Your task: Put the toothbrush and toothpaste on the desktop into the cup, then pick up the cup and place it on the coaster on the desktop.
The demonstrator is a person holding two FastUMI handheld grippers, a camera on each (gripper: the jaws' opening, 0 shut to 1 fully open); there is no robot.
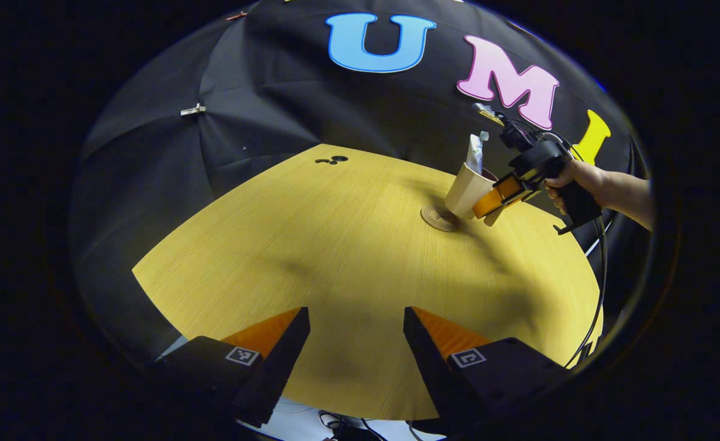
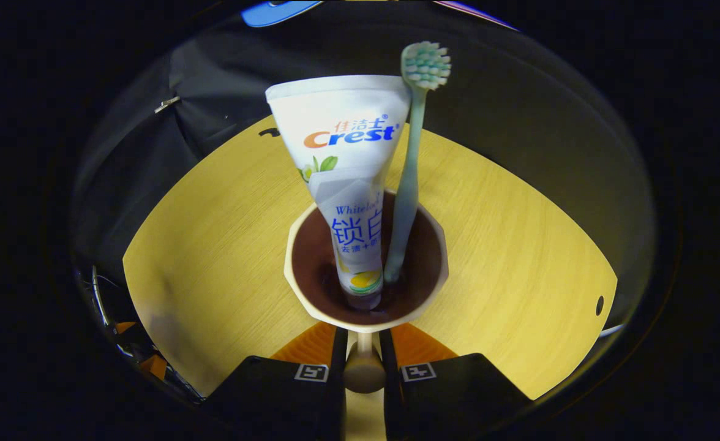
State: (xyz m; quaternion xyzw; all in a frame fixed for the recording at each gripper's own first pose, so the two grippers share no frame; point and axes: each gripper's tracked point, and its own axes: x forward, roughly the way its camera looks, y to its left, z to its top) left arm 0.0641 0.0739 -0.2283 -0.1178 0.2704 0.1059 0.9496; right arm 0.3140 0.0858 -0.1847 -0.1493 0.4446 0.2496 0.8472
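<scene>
The last step is in hand: carrying the loaded cup [image 1: 467,190] to the coaster [image 1: 438,218]. In the left gripper view the cup hangs tilted, its base just over the coaster's near edge; whether it touches I cannot tell. The right hand-held gripper [image 2: 364,361] is closed on the cup's handle [image 2: 363,367], both fingers pressing it from either side, with a person's hand [image 1: 571,184] behind it on the side away from the coaster.

Inside the cup stand the toothpaste [image 2: 343,177] tube, cap end down against the dark bottom, and the toothbrush [image 2: 410,165], bristles up, leaning on the tube. Both rise well above the rim, so the filling part of the task looks done.

The next move, as I judge it, calls for levelling the cup, centring its base over the coaster, lowering it until it sits flat, and only then letting the fingers part. A tilt held too long could tip the tall contents out.

The left hand-held gripper [image 1: 355,343] hangs open and idle above the tabletop [image 1: 335,245], well apart from the coaster.
</scene>
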